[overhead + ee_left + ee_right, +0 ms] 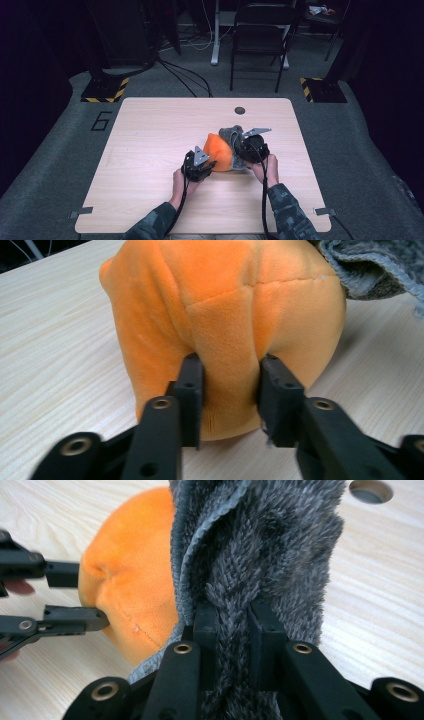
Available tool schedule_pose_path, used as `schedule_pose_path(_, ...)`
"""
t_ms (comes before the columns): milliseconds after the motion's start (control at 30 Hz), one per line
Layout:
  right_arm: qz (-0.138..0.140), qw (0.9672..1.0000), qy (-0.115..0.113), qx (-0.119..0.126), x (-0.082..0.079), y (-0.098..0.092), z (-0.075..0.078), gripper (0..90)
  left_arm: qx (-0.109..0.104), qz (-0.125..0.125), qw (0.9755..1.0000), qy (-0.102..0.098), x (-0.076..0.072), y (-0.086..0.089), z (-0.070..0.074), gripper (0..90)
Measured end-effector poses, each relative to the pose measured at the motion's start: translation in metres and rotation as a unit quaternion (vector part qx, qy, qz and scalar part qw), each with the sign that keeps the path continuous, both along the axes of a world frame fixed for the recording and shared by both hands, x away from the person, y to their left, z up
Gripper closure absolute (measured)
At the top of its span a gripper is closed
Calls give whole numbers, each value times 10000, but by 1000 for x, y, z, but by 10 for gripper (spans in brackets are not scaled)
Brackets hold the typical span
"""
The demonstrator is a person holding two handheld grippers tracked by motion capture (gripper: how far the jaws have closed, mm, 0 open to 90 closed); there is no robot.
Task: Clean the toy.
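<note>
Both pinch: left gripper (pixel 227 390) on orange plush (pixel 225 315), right gripper (pixel 234 640) on grey fleece (pixel 265 545), mid-table (pixel 150 130).

Orange plush (pixel 225 315), shaggy grey fleece (pixel 270 545), matt wood table (pixel 150 130)

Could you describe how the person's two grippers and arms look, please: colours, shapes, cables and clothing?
Both the left gripper and the right gripper are black, each with two flat, blocky jaws on bolted bars with round metal-ringed holes. A grey three-cornered plate tops each one. A black cable trails back from each along the forearm. The sleeves are dark, mottled camouflage.
</note>
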State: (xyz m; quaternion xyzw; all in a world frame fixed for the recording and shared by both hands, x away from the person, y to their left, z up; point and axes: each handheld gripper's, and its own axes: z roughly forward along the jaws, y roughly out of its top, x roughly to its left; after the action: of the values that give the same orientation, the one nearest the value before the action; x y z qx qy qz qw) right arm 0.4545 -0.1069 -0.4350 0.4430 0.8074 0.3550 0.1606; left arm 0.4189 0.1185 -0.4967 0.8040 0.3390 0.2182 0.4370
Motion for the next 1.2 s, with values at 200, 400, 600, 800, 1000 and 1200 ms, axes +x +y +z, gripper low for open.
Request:
schedule_pose_path(200, 204, 9992, -344, 68, -13, 11, 25, 767, -308, 76, 9995, 4, 0, 5, 11, 745)
schedule_pose_path(400, 591, 9964, -591, -139, -28, 39, 32, 764, -536, 41, 9983, 217, -4, 8, 19, 741)
schedule_pose_path(600, 572, 9955, -521, -547, -22, 49, 12, 763, -444, -13, 9984, 361, -1, 7, 13, 724)
schedule_pose_path(800, 451, 9954, -439, -728, -19, 39, 9, 763, -419, -18, 9984, 378, 2, 7, 10, 712)
schedule_pose_path(1000, 192, 9969, -216, -734, -12, 21, 1, 763, -439, -36, 9982, 395, 3, 7, 9, 705)
schedule_pose_path(1200, -43, 9973, -3, -740, -5, 8, -9, 763, -452, -44, 9981, 406, 4, 8, 9, 700)
